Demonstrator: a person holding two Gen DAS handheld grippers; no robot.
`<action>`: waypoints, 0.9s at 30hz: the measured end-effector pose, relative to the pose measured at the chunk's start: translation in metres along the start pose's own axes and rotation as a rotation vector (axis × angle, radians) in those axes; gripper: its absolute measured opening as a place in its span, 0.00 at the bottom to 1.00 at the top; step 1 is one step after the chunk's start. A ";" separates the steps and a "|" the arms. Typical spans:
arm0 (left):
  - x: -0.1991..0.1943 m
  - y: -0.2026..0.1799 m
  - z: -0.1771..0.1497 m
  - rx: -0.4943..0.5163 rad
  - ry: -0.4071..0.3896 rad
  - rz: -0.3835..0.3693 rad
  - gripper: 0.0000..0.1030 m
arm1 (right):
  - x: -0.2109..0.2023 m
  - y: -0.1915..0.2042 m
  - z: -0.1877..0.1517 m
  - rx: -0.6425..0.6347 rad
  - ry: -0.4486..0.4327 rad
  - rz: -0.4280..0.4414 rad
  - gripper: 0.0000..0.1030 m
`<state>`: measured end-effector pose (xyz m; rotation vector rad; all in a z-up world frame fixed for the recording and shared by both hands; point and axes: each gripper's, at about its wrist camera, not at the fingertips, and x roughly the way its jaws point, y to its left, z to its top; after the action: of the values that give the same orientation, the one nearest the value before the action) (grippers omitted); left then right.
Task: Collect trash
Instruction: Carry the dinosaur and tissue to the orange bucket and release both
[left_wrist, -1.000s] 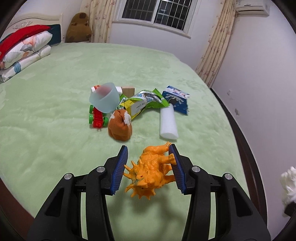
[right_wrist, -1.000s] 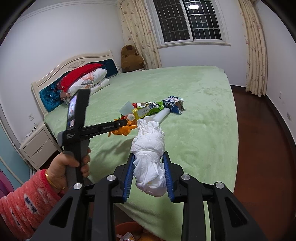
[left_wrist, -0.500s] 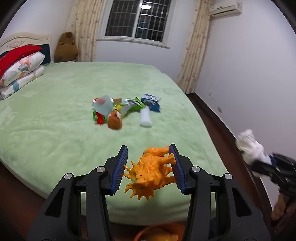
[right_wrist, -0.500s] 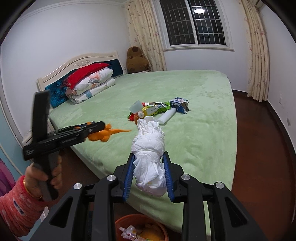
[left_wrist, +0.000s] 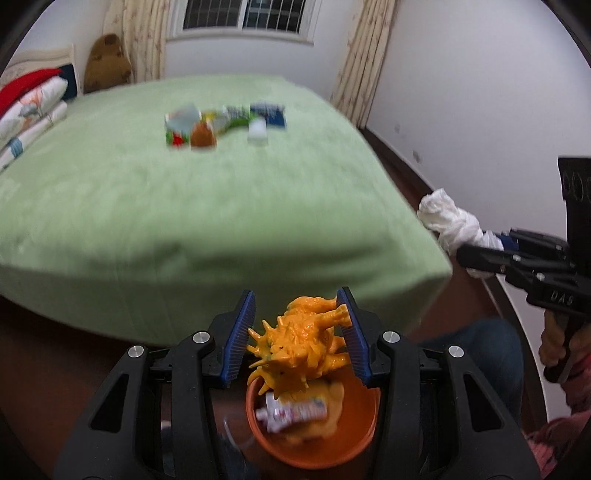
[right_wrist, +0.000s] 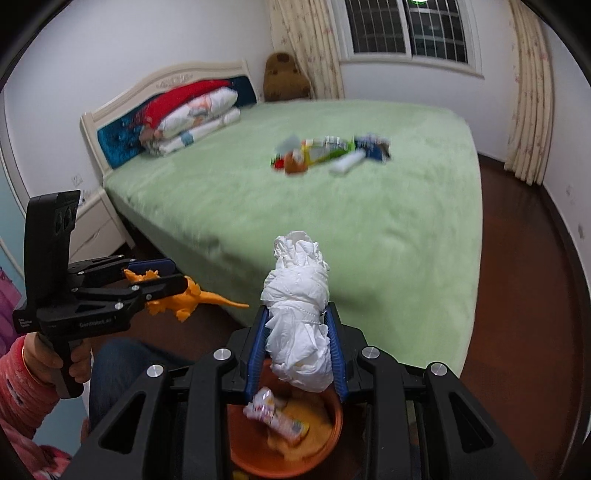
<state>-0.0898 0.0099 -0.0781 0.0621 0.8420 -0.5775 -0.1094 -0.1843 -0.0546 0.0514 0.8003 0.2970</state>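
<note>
My left gripper (left_wrist: 297, 332) is shut on an orange spiky dinosaur toy (left_wrist: 301, 345) and hangs over an orange bin (left_wrist: 314, 448) on the floor at the foot of the bed. A wrapper and yellow stuff lie inside the bin. My right gripper (right_wrist: 297, 341) is shut on a white crumpled tissue wad (right_wrist: 299, 314), also above the orange bin (right_wrist: 284, 461). In the right wrist view the left gripper (right_wrist: 147, 277) shows at the left with the dinosaur toy (right_wrist: 188, 297). The right gripper (left_wrist: 491, 245) with the tissue wad (left_wrist: 448, 218) shows in the left wrist view.
A blurred pile of wrappers, a cup and toys (left_wrist: 221, 123) lies mid-bed on the green bedspread (left_wrist: 184, 203). Pillows (right_wrist: 192, 114) rest against the headboard, a brown plush (right_wrist: 284, 75) behind. A person's hand and red sleeve (right_wrist: 33, 373) hold the left tool; dark wooden floor (right_wrist: 517, 295) lies right.
Both grippers have drawn back from the bed and sunk toward the floor. The orange bin has come into view beneath each, and the pile on the bed looks farther away.
</note>
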 end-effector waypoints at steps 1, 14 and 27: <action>0.005 -0.001 -0.007 0.000 0.021 0.001 0.44 | 0.006 0.000 -0.008 0.005 0.027 0.003 0.29; 0.091 -0.007 -0.094 -0.088 0.324 0.011 0.44 | 0.077 0.000 -0.090 0.068 0.284 0.013 0.29; 0.143 -0.021 -0.140 -0.075 0.556 0.046 0.44 | 0.134 -0.010 -0.135 0.134 0.460 0.025 0.30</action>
<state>-0.1213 -0.0348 -0.2719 0.1786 1.3981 -0.4890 -0.1151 -0.1649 -0.2444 0.1216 1.2763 0.2825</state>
